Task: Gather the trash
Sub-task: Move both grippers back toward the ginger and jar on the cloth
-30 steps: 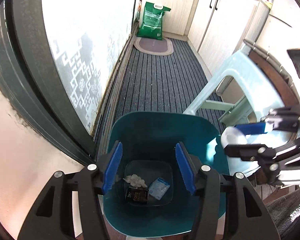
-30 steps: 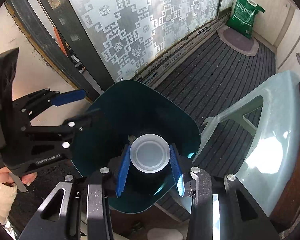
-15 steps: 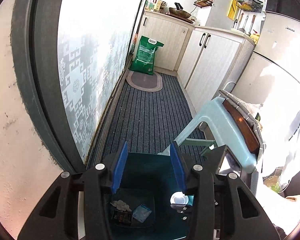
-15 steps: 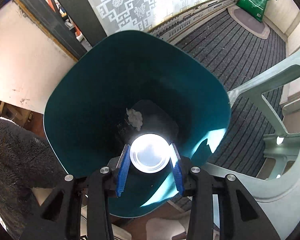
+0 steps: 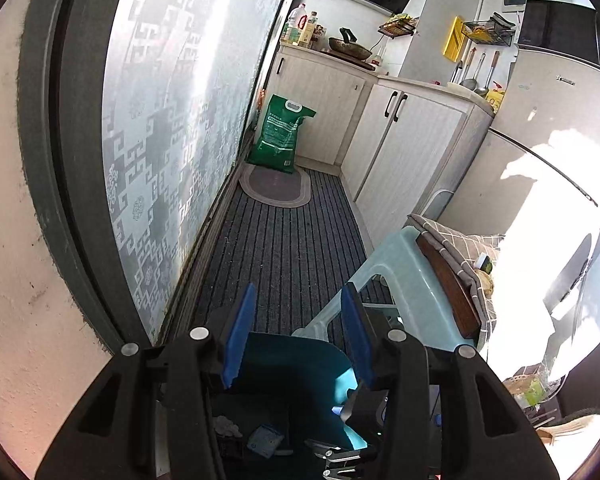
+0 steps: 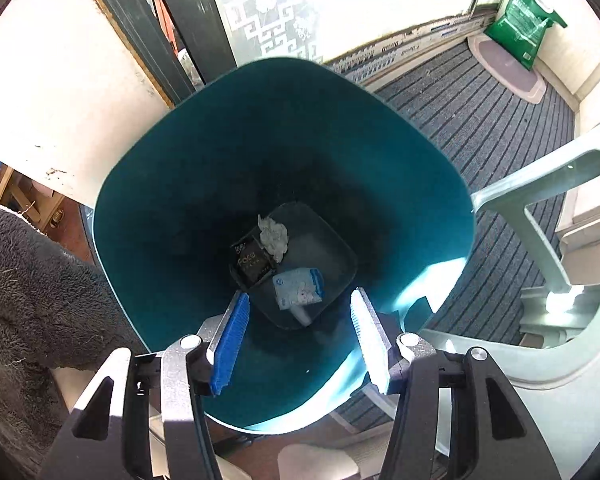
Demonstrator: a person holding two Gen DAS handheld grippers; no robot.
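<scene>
Our right gripper (image 6: 298, 338) hangs over the teal bin (image 6: 148, 216), its jaws spread wide and holding nothing. Straight ahead of its fingertips, at the bin's bottom, lie a crumpled tissue (image 6: 274, 236), a dark wrapper (image 6: 252, 264) and a pale packet (image 6: 298, 288). We risk clipping the rim on withdrawal and tipping the bin. Our left gripper (image 5: 296, 334), likewise wide and empty, points level past the bin's far rim.

Two handheld grippers share one build: the left gripper (image 5: 298, 336) has matte black angular arms, round silver screws and ribbed blue finger pads (image 5: 240, 336). The right gripper (image 6: 300, 344) adds bare silver metal brackets behind its blue pads (image 6: 232, 344), one washed pale by sunlight.
</scene>
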